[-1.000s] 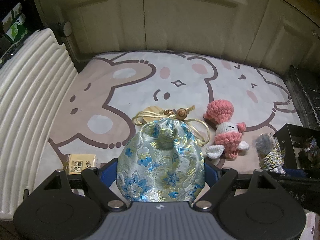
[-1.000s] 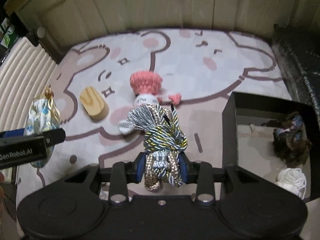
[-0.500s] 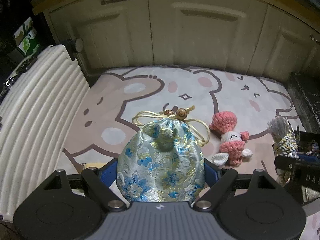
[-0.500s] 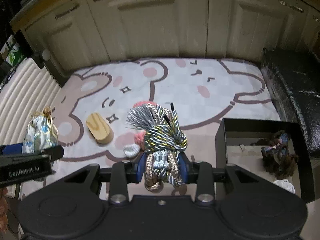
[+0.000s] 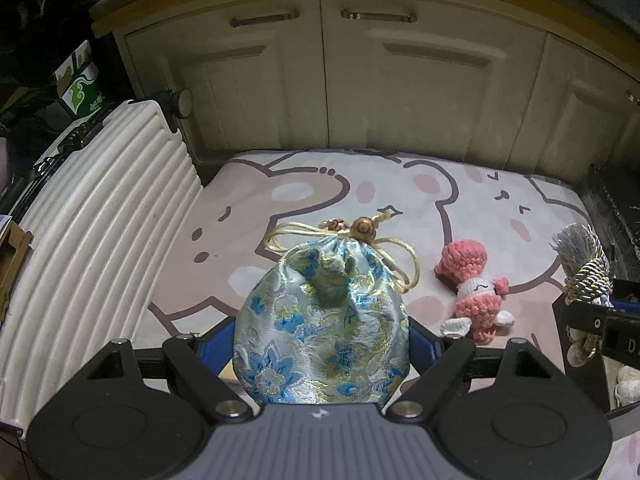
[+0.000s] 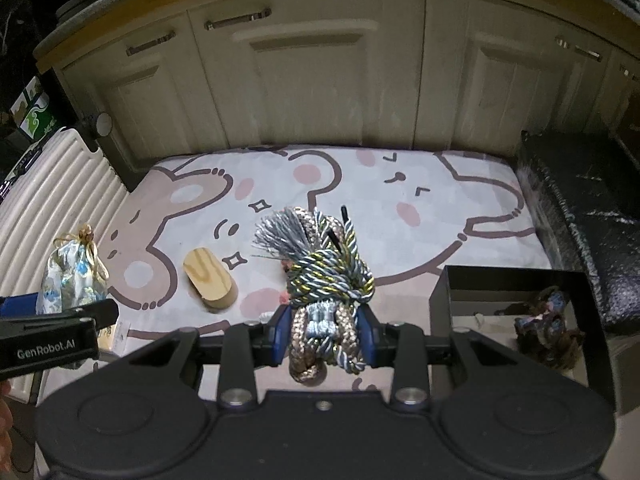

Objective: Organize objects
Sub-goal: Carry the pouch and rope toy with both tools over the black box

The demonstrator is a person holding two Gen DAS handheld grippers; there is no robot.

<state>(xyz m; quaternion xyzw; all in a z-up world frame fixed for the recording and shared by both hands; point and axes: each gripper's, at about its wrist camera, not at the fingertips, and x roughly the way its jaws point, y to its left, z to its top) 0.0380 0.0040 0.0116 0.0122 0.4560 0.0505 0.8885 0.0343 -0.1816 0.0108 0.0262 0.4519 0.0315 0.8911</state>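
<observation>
Brocade pouch (one), one rope bundle

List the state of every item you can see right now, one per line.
Blue floral brocade drawstring pouch: cinched, clamped in left claw.
Grey-gold twisted cord bundle: clamped in right claw.
Pink crocheted doll: lying on mat.
Oval wooden block: resting on mat.
Black box: open, partly filled.

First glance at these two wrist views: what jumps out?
The blue floral brocade pouch fills the centre of the left wrist view, clamped in the left tool. In the right wrist view, a bundle of twisted cords with a grey tassel sits gripped in the right tool. Behind them, a pink crochet doll lies on the bear-print mat.
</observation>
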